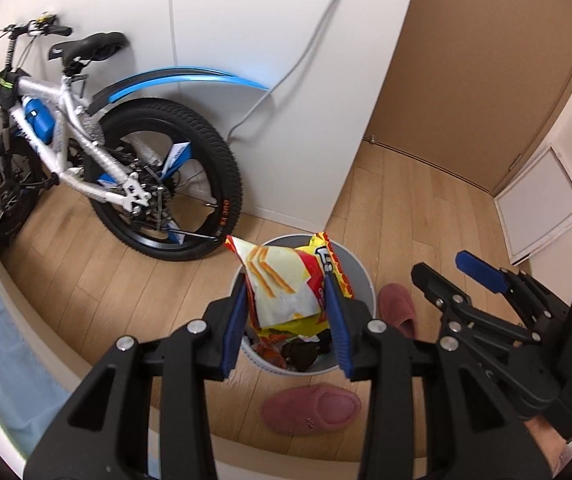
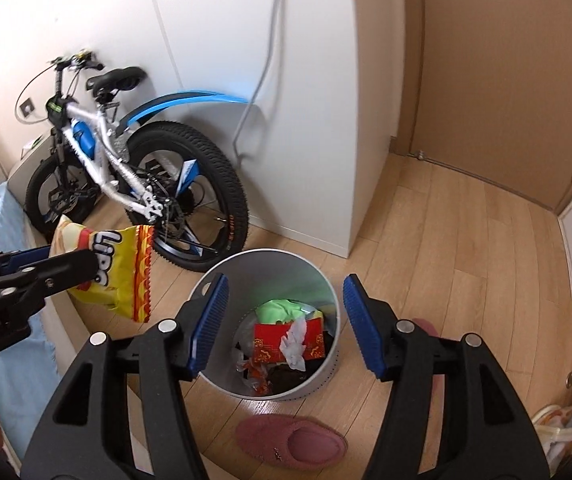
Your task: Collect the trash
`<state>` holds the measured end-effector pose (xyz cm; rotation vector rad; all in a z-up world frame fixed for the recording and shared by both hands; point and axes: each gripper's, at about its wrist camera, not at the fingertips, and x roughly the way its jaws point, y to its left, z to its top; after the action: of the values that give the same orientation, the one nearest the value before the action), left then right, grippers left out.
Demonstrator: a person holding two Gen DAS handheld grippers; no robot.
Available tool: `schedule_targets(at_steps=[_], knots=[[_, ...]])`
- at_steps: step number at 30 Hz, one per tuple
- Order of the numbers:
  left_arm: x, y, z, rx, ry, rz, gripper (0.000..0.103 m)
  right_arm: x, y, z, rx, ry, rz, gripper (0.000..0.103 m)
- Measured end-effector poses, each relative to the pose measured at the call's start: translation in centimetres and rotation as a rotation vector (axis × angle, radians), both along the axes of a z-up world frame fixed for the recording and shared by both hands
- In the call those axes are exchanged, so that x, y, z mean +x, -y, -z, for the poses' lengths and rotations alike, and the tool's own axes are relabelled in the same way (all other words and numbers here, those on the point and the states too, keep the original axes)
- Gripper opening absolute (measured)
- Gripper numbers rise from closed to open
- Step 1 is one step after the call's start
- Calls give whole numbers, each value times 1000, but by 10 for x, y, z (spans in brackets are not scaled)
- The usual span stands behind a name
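While left gripper (image 1: 286,316) clamps chip bag (image 1: 282,280), bin (image 2: 318,384) rim uncovered

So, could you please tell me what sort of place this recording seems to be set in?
Most likely a bedroom or living space in a home: a bicycle parked against a white wall, pink slippers on the wood floor beside a small waste bin, and what looks like a bed edge at the left.

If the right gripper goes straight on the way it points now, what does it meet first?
Probably the trash inside the open bin: the right gripper is open, empty and aimed into its mouth, at the red packet on top. Depth is unclear.
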<state>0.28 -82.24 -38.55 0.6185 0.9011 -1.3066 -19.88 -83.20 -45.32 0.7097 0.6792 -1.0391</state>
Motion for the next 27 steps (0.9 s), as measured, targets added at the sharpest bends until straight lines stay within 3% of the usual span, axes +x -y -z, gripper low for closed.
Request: schedule_targets(at_steps=[4,9,15,27], knots=[[-7,16,11,8,-24,28,43,-13,5,3,21,16,37,57],[-14,32,30,35,-44,49,63,-23,8,6,37,32,62,58],[-22,35,41,73,-16,54,64,-25,9,6,43,41,57,58],[-17,12,16,60,34,27,71,-17,3,0,37,34,23,58]])
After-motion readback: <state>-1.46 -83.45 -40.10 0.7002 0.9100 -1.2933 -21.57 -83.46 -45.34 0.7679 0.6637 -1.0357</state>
